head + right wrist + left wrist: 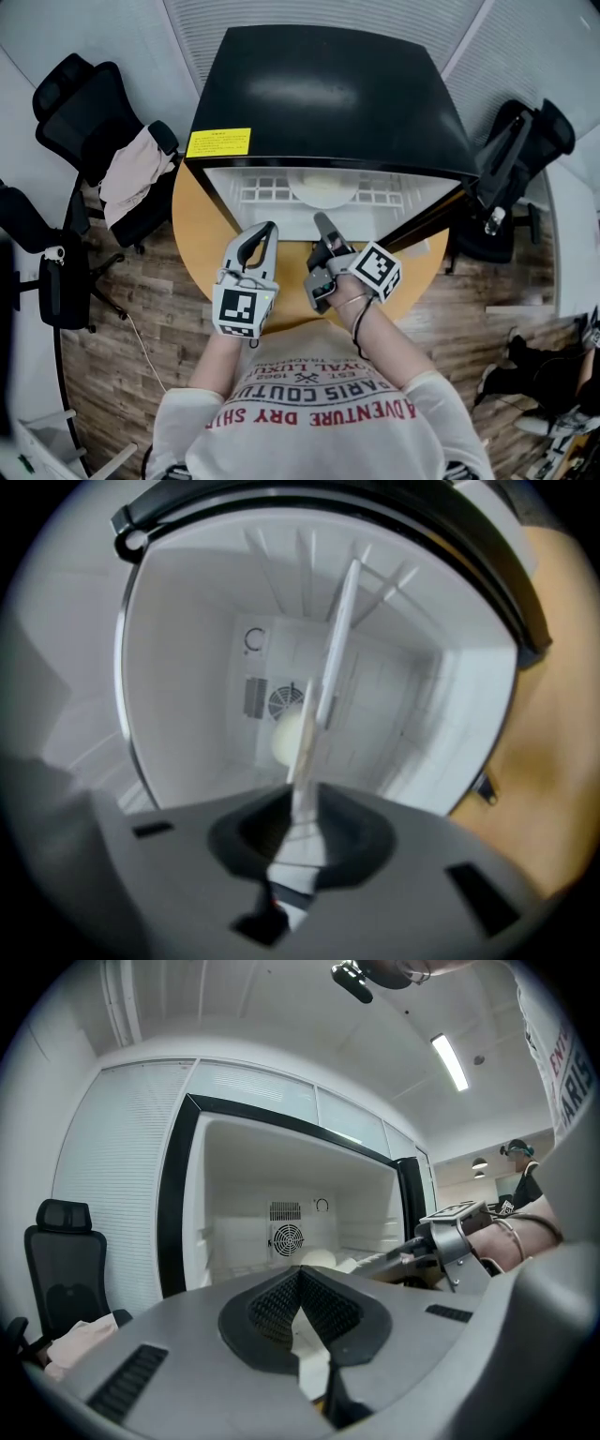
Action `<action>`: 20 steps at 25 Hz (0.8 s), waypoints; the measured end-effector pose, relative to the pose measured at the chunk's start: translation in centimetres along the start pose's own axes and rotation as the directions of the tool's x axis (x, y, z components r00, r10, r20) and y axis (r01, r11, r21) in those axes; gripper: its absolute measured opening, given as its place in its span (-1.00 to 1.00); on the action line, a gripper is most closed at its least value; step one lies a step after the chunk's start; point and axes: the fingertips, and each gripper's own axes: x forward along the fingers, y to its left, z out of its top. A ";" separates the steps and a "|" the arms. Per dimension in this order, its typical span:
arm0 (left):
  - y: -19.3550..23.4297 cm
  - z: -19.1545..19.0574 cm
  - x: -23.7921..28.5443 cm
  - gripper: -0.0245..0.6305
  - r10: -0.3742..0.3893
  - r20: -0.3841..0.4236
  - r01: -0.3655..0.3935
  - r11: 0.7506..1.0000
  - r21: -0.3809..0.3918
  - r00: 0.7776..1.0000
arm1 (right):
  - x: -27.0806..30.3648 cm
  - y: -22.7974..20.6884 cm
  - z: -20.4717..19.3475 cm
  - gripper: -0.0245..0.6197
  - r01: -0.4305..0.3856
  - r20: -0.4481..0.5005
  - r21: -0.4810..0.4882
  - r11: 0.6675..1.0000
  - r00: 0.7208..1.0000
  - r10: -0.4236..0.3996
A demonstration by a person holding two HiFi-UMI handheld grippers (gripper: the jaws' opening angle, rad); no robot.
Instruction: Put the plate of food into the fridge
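Observation:
The black fridge stands open on a round wooden table. On its white wire shelf lies the pale plate of food, which also shows as a cream lump near the back fan. My right gripper is rolled on its side at the fridge mouth. Its jaws stand a little apart, with the white shelf edge seen edge-on in line with the gap. My left gripper hovers over the table in front of the opening. Its pads meet on nothing.
The fridge door hangs open to the right. A black office chair draped with a pale cloth stands to the left, another chair to the right. A yellow label marks the fridge top. Wooden floor surrounds the table.

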 end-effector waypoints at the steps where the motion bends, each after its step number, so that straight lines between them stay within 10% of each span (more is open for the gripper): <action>1: -0.2 0.0 -0.1 -0.82 0.000 -0.001 0.000 1.000 0.000 1.000 | -0.4 -0.2 -0.1 -0.83 0.001 -0.006 -0.014 1.000 1.000 -0.001; 9: -1.8 0.1 -0.8 -0.82 -0.009 0.003 0.009 1.000 0.003 1.000 | -3.4 0.0 0.5 -0.84 -0.014 -0.012 -0.388 0.922 1.000 0.011; 12: -2.3 0.2 -1.1 -0.82 -0.011 0.006 0.011 1.000 0.005 1.000 | -4.6 0.8 1.2 -0.84 -0.003 0.008 -0.641 0.767 1.000 0.011; 15: -2.5 0.2 -1.4 -0.82 -0.011 0.008 0.011 1.000 0.005 1.000 | -5.8 2.2 1.5 -0.84 0.015 0.031 -0.849 0.528 0.999 0.023; 20: -2.7 0.1 -1.9 -0.82 -0.004 0.010 0.004 1.000 0.001 1.000 | -7.1 3.9 1.0 -0.84 0.016 0.030 -0.961 0.277 0.998 0.046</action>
